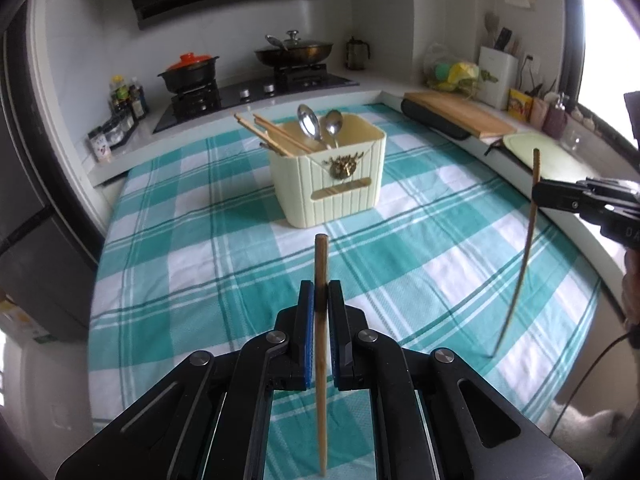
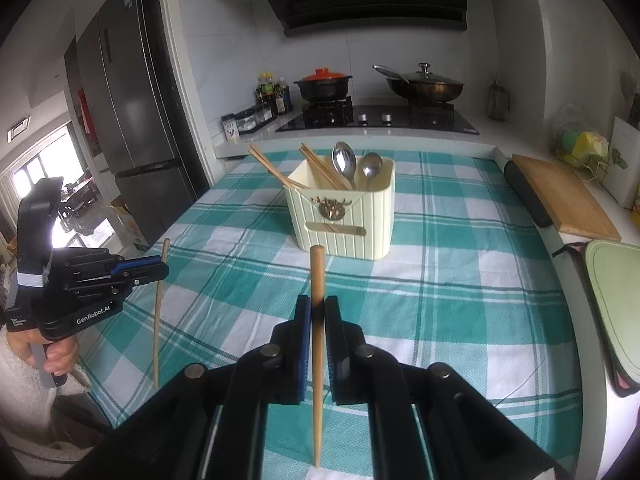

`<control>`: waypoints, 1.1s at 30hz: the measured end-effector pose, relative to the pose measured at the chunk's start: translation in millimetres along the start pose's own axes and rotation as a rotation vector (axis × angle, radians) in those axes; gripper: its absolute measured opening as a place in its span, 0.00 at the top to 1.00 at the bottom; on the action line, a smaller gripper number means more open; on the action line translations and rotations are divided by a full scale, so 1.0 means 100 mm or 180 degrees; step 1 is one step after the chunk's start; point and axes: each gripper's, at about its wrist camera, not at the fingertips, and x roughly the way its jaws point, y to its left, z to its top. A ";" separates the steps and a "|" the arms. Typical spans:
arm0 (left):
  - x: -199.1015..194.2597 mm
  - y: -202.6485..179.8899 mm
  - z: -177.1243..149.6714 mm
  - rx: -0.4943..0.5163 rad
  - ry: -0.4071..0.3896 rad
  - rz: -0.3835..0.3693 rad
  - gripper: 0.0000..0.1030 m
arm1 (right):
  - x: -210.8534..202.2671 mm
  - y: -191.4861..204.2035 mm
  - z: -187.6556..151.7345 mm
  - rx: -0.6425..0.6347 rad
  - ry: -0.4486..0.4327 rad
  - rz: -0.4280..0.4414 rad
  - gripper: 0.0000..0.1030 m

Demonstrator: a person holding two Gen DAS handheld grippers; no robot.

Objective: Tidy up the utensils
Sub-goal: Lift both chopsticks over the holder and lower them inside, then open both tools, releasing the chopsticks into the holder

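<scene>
A cream utensil holder stands on the teal checked cloth ahead of both grippers. It holds two metal spoons and several wooden chopsticks that lean to the left. My left gripper is shut on one wooden chopstick, held upright above the cloth. My right gripper is shut on a second chopstick, also roughly upright. Both grippers hover short of the holder, apart from it.
Behind the cloth, a gas hob carries a black pot with a red lid and a wok. A wooden cutting board and a green board lie along the right counter. A dark fridge stands at the left.
</scene>
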 end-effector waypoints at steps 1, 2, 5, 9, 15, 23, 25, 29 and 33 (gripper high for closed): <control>-0.06 0.03 0.03 -0.0063 -0.0061 -0.0076 0.95 | -0.04 0.01 0.03 -0.0008 -0.0062 -0.0013 0.93; -0.12 0.06 0.06 -0.0128 -0.0120 -0.0146 0.95 | -0.08 0.02 0.07 -0.0017 -0.0125 -0.0025 0.93; -0.30 0.17 0.20 -0.0342 -0.0315 -0.0375 0.95 | -0.15 0.03 0.20 -0.0045 -0.0303 -0.0058 0.93; -0.49 0.30 0.51 -0.0537 -0.0624 -0.0527 0.95 | -0.15 0.02 0.49 -0.0088 -0.0499 -0.0110 0.93; -0.67 0.50 1.24 -0.0725 -0.1079 -0.0608 0.95 | -0.06 -0.09 1.18 -0.0134 -0.0750 -0.0175 0.93; -0.33 0.71 2.03 -0.0806 -0.1246 -0.0417 0.95 | 0.16 -0.11 2.04 -0.0266 -0.1134 -0.0260 0.93; -0.13 0.73 2.12 -0.0827 -0.1185 -0.0375 0.95 | 0.30 -0.10 2.14 -0.0324 -0.1168 -0.0306 0.93; 0.36 0.74 2.18 -0.0836 -0.0937 -0.0281 0.95 | 0.82 -0.16 2.20 -0.0404 -0.0957 -0.0347 0.93; 0.95 0.78 2.14 -0.0893 -0.0540 -0.0250 0.95 | 1.52 -0.37 2.15 -0.0205 -0.0250 -0.0241 0.93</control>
